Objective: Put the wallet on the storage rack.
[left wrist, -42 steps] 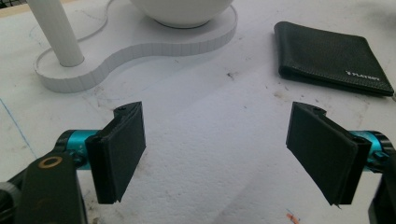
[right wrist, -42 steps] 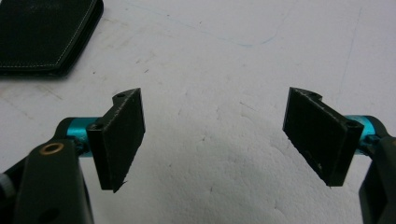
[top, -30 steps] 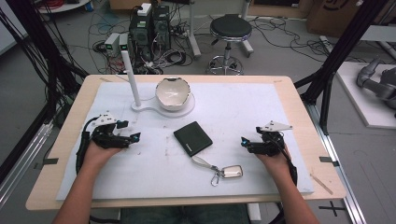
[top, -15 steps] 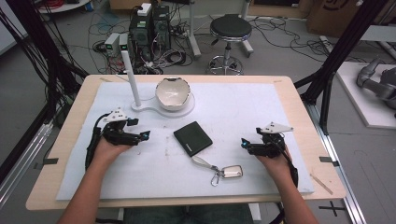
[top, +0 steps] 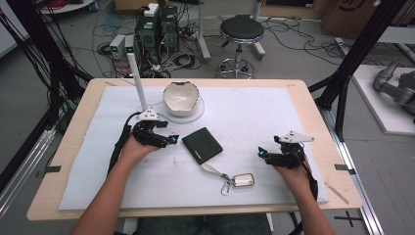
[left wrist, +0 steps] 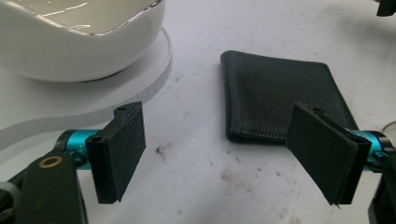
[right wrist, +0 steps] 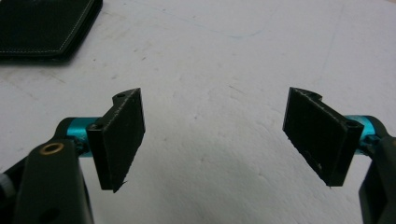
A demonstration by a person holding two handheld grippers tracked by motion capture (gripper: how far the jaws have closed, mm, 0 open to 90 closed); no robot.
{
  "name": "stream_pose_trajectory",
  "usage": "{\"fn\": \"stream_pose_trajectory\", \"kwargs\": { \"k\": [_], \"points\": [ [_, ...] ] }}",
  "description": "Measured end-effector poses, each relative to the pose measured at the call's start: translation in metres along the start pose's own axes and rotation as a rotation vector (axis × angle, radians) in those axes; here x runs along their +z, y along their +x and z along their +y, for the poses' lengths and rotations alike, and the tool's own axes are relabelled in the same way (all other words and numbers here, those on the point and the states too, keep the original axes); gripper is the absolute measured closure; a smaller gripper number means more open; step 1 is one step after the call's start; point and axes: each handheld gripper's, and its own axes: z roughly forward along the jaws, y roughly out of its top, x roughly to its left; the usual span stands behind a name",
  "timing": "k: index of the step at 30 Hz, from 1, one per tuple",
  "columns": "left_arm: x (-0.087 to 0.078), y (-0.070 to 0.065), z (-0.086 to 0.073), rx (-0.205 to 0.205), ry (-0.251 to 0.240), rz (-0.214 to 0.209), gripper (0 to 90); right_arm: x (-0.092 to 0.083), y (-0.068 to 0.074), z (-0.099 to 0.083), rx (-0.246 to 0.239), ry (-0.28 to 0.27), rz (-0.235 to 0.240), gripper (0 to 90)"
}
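Left gripper [top: 172, 139] jaws wide, just beside black wallet [top: 202, 145], not touching; right gripper [top: 261, 153] jaws wide over bare surface [top: 254, 112].

A white bowl [top: 180, 98] sits on a round stand [top: 196, 113] beside a white post [top: 137, 82]; a key fob [top: 243, 180] lies nearer.

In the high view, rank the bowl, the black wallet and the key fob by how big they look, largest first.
1. Bowl
2. Black wallet, slightly smaller than the bowl
3. Key fob, clearly the smallest
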Motion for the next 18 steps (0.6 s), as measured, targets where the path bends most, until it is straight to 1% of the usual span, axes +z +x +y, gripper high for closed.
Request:
{"fn": "stream_pose_trajectory", "kwargs": {
  "k": [1,3,6,7,10,14,15,18],
  "points": [
    [0.006,-0.001,0.004,0.003,0.003,-0.006,19.6,-0.002,-0.001,-0.001,0.009,-0.003,-0.005,21.1],
    [0.009,-0.002,0.006,0.006,0.003,-0.012,19.6,-0.006,-0.004,-0.004,0.018,-0.009,-0.006,21.1],
    [0.019,-0.005,0.012,0.018,0.012,-0.032,19.6,-0.009,-0.005,-0.006,0.018,-0.011,-0.016,21.1],
    [0.023,-0.007,0.013,0.021,0.006,-0.035,19.7,-0.012,-0.005,-0.008,0.020,-0.010,-0.021,21.1],
    [0.034,-0.009,0.017,0.036,0.036,-0.052,19.6,-0.014,-0.006,-0.010,0.019,-0.008,-0.026,21.1],
    [0.048,-0.012,0.021,0.047,0.057,-0.073,19.6,-0.019,-0.007,-0.014,0.016,-0.007,-0.039,21.1],
    [0.051,-0.013,0.021,0.047,0.057,-0.075,19.6,-0.022,-0.007,-0.016,0.023,-0.005,-0.044,21.1],
    [0.061,-0.014,0.022,0.058,0.093,-0.085,19.6,-0.024,-0.008,-0.018,0.023,-0.003,-0.047,21.1]
  ]
}}
